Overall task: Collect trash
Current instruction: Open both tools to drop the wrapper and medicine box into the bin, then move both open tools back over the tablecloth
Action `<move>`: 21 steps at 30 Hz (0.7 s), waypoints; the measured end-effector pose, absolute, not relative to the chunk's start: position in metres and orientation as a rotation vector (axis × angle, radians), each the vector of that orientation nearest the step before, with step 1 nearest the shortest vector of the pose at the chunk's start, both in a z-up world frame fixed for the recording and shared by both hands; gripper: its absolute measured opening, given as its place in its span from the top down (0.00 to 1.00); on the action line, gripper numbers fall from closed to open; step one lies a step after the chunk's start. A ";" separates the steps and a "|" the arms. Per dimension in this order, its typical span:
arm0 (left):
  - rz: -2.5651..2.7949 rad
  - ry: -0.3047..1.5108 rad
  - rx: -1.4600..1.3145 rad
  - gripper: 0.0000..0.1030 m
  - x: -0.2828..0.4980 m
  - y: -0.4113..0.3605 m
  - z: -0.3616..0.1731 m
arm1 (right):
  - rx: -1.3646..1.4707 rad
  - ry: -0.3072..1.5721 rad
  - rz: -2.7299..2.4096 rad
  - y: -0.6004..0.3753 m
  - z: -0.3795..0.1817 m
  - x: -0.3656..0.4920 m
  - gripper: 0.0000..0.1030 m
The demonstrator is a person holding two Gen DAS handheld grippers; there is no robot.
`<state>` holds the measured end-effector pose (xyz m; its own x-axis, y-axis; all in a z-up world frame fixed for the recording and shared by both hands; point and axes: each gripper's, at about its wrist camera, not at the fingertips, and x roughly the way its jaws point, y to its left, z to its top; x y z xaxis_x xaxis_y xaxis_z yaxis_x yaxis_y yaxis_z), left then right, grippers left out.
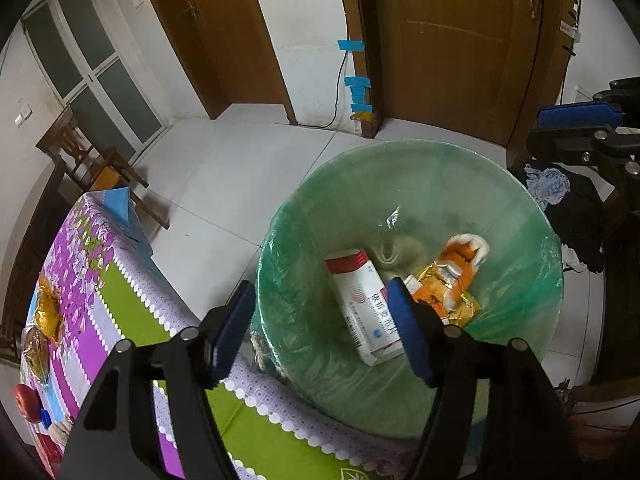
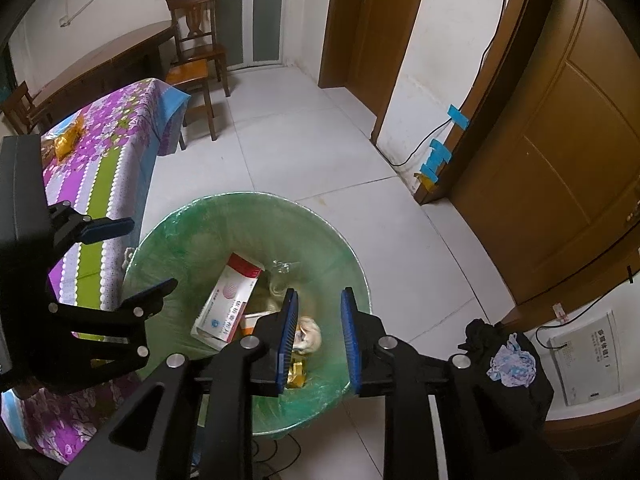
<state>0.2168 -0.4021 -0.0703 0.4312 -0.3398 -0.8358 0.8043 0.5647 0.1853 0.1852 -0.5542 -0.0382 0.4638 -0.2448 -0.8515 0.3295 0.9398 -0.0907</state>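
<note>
Both grippers hover over a green-lined bin (image 2: pixel 244 216) beside a table (image 1: pixel 132 312). The left gripper (image 1: pixel 320 328) and right gripper (image 2: pixel 318 336) have jaws spread, holding nothing. A white box (image 2: pixel 226 304) and orange wrapper (image 1: pixel 448 280) lie in the bin. Gold wrappers (image 1: pixel 48 312) (likely next) sit on the table's far end; approaching one low and pinching its crinkled edge should work best.

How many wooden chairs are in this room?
2. One chair stands by the glass door, just beyond the flowery table. A second chair shows at the far left edge, mostly cut off. Others may be hidden out of view.
</note>
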 end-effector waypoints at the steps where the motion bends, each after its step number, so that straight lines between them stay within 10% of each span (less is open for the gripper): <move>1: -0.779 0.844 0.635 0.35 0.216 -0.402 -0.070 | 0.095 1.029 -0.357 -0.555 -0.039 0.184 0.78; 21: -0.692 0.767 0.589 0.30 0.197 -0.366 -0.058 | 0.130 0.787 -0.455 -0.539 -0.023 0.142 0.52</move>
<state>0.1973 -0.3664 -0.0577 0.5265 -0.3398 -0.7793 0.7405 0.6337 0.2240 0.1421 -0.5390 -0.0230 0.6150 -0.3460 -0.7085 0.4413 0.8957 -0.0543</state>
